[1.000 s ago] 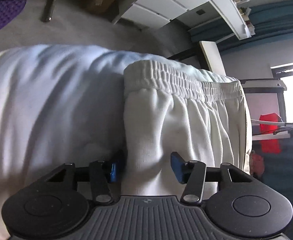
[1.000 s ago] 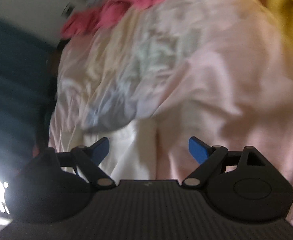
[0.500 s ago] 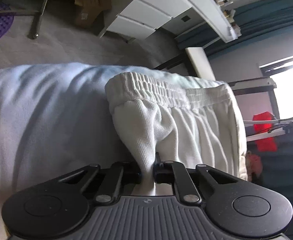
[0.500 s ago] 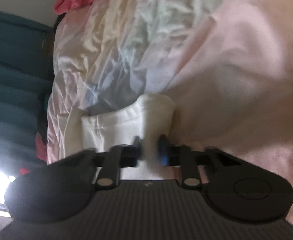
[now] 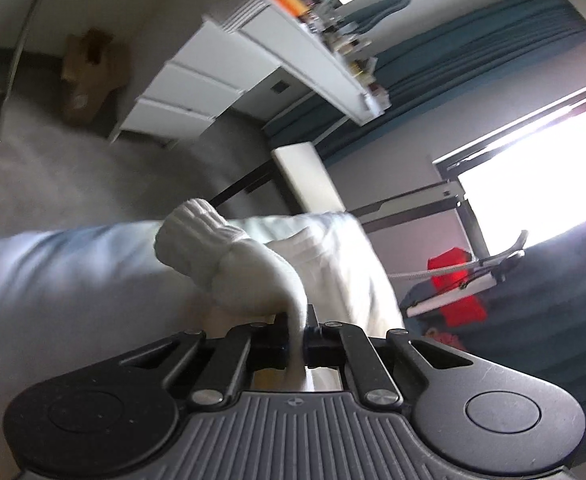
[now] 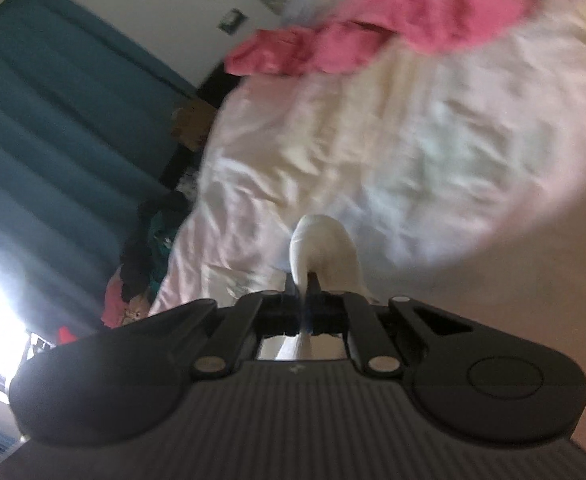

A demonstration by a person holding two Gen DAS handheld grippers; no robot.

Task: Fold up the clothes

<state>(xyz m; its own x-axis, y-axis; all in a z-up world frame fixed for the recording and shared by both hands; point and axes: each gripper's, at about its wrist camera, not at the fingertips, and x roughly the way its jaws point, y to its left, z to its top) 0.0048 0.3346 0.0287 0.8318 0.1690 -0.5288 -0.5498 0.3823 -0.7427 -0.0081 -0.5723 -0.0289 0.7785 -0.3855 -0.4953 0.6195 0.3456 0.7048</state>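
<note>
White shorts with an elastic waistband point(image 5: 229, 256) hang from my left gripper point(image 5: 298, 336), which is shut on a pinch of the fabric near the waistband corner. The rest of the shorts point(image 5: 333, 272) trails to the right over the pale bed sheet point(image 5: 53, 280). In the right wrist view my right gripper point(image 6: 304, 304) is shut on another fold of the white shorts point(image 6: 325, 248), lifted above the rumpled pinkish-white sheet point(image 6: 413, 140). Both views are motion-blurred.
A pink garment point(image 6: 373, 32) lies at the far side of the bed. A white drawer unit point(image 5: 213, 80) and shelf stand beyond the grey floor point(image 5: 73, 176). Teal curtains point(image 6: 53, 120), a bright window point(image 5: 541, 176) and a clothes pile point(image 6: 141, 248) lie beside the bed.
Both grippers closed on the white shorts and then lifted them; the waistband corner bunched up and rose off the sheet, and both cameras tilted up towards the room.
</note>
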